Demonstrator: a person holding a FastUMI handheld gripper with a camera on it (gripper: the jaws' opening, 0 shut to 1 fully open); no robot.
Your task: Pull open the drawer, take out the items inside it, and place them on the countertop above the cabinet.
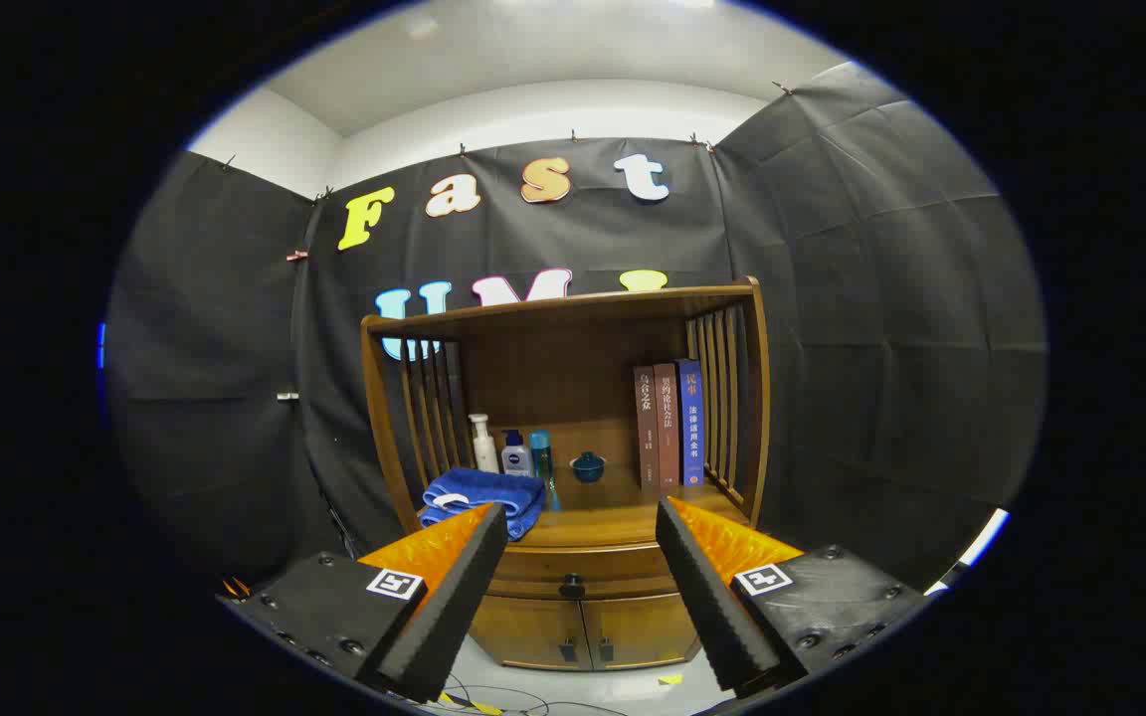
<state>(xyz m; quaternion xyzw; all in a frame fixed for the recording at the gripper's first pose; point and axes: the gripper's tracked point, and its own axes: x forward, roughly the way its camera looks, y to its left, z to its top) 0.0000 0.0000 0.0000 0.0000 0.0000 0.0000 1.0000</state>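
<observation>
A wooden cabinet (573,617) stands against the booth wall ahead of me. Its drawer (573,572) sits closed under the countertop (623,517), with a dark round knob (571,587) at its middle. My gripper (581,522) is open, held well back from the cabinet, its two fingers wide apart with nothing between them. Seen between the fingers, the knob lies beyond and a little below the fingertips. The drawer's contents are hidden.
On the countertop lie a folded blue towel (483,497), a white pump bottle (482,445), two small bottles (518,455), a small teal bowl (588,465) and three upright books (669,423). Slatted sides and a top shelf (573,303) enclose it. Two lower doors (583,631) sit under the drawer. Cables (493,696) lie on the floor.
</observation>
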